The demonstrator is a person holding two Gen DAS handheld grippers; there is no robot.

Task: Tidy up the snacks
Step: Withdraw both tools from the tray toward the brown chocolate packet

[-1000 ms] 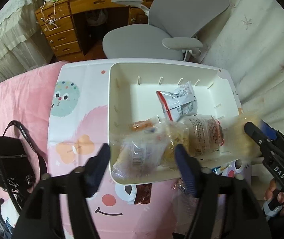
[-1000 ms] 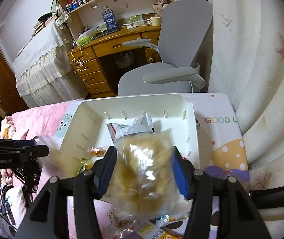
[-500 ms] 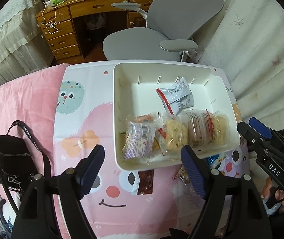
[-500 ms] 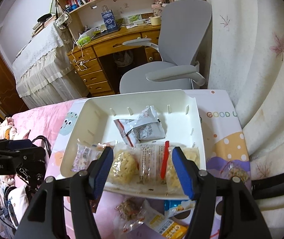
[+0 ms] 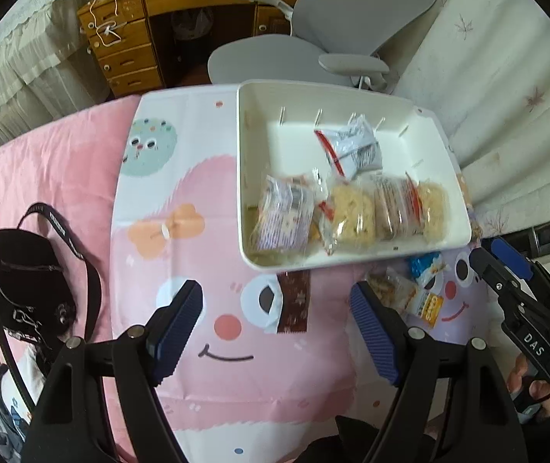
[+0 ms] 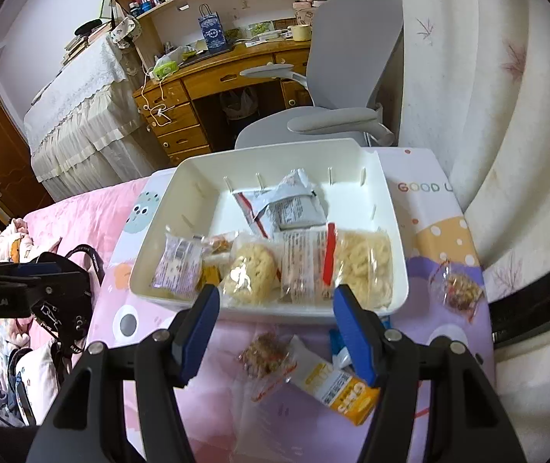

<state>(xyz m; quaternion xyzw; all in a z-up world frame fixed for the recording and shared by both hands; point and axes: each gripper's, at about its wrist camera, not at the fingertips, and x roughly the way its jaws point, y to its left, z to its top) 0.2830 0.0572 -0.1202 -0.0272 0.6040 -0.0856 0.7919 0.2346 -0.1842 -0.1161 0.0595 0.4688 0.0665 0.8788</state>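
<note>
The white bin (image 6: pixel 385 208) sits on a cartoon-printed cloth (image 5: pixel 182 177) spread over a pink bed (image 5: pixel 43 162), and it already holds snacks: a grey-and-red packet (image 6: pixel 286 202) near the back, and along the front wall a row of clear packs, about four, with a small orange one half hidden among them. Outside the bin, just in front of it, more snacks wait on the cloth: a clear bag of mixed bits (image 6: pixel 263 353), a yellow-and-orange packet (image 6: pixel 336 386), a blue-and-white one (image 5: pixel 427 266) partly tucked under, and a brown bar (image 5: pixel 294 301). One more clear bag (image 6: pixel 454 287) lies off to the right side of the bin.

Both tongs are empty and spread apart: the left tongs (image 5: pixel 275 324) hover over the brown bar, the right tongs (image 6: pixel 275 328) over the loose packets by the bin's front edge. By my reading a drop-off is finished and the step in hand is reaching for the next snack. That calls for lowering onto one loose packet, pinching it flat without crushing, then lifting over the bin wall.

A black bag (image 5: pixel 24 281) lies on the bed to the left.
</note>
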